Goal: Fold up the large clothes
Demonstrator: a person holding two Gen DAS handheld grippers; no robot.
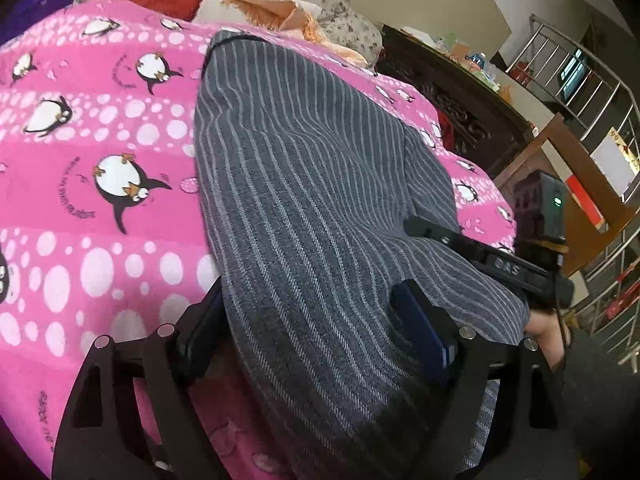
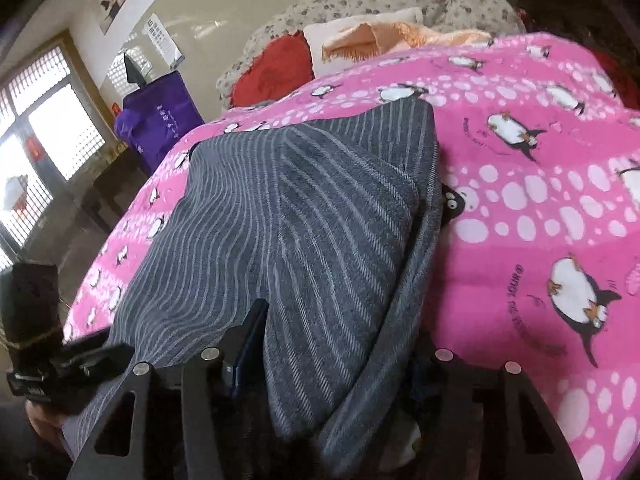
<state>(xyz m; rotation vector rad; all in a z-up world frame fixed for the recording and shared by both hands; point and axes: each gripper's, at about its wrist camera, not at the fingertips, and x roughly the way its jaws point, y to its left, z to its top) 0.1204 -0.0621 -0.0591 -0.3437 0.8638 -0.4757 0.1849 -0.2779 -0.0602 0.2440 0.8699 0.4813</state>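
Observation:
A grey striped garment (image 1: 304, 184) lies lengthwise on a pink penguin blanket (image 1: 100, 152) on a bed. My left gripper (image 1: 316, 320) is shut on the garment's near edge, cloth bunched between its fingers. In the right wrist view the same garment (image 2: 288, 200) is partly folded, with a layered edge on its right side. My right gripper (image 2: 332, 344) is shut on its near edge, the right finger hidden under cloth. Each gripper shows in the other's view: the right one (image 1: 512, 268) at the garment's right side, the left one (image 2: 60, 364) at its left side.
Pillows, a red cushion (image 2: 276, 68) and an orange towel (image 2: 384, 36) lie at the head of the bed. A purple bag (image 2: 160, 128) stands at the left by a window. A dark wooden cabinet (image 1: 452, 92) and a metal railing (image 1: 592, 92) stand to the right.

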